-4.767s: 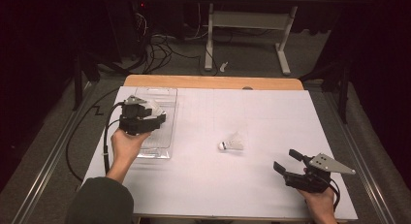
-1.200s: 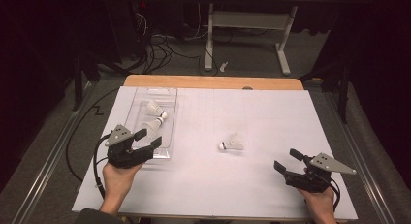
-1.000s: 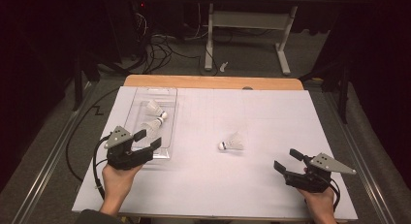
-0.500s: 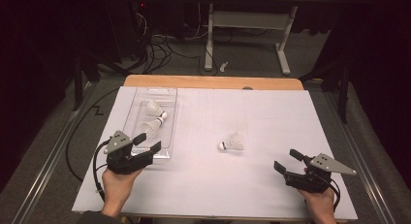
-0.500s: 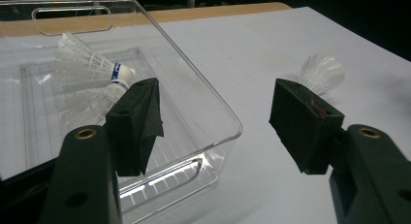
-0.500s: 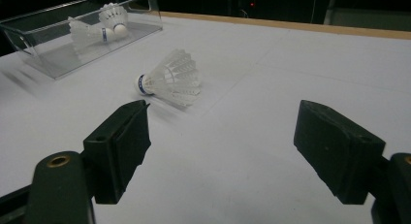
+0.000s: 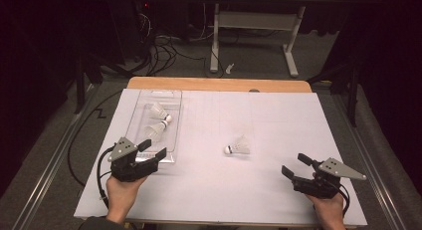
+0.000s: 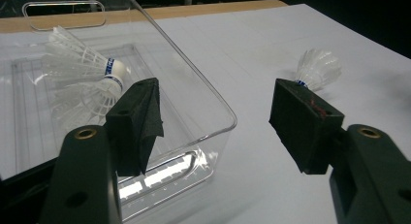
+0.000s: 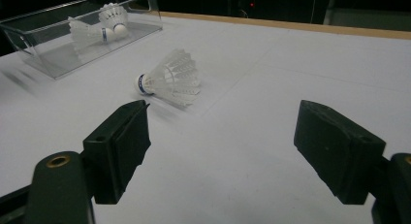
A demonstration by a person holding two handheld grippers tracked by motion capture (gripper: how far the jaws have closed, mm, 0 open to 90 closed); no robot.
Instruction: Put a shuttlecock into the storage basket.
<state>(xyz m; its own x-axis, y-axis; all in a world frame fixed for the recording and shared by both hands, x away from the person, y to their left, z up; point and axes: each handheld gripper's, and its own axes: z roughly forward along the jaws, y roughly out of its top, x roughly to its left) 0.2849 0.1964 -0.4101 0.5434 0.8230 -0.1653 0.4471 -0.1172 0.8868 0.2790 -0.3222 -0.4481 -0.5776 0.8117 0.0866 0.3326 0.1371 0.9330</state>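
A clear plastic tray [image 7: 175,121] lies at the left of the white table and holds two white shuttlecocks [image 7: 158,112] [image 7: 152,131]. The tray's near corner [image 8: 220,118] and both shuttlecocks [image 8: 80,69] fill the left gripper view. A third shuttlecock [image 7: 239,147] [image 9: 169,78] lies loose on the table's middle. My left gripper [image 7: 152,149] is open and empty at the tray's near end. My right gripper [image 7: 296,166] is open and empty near the front right, pointing toward the loose shuttlecock [image 8: 316,66].
The white sheet [image 7: 278,120] covers the table, with a wooden edge [image 7: 219,83] at the back. Cables and a metal stand [image 7: 219,36] are on the floor beyond. A black cable [image 7: 102,165] trails from the left gripper.
The left gripper has drawn back from over the tray toward the front edge, leaving two shuttlecocks in the tray. In the last second it slid slightly nearer. The right gripper stayed still.
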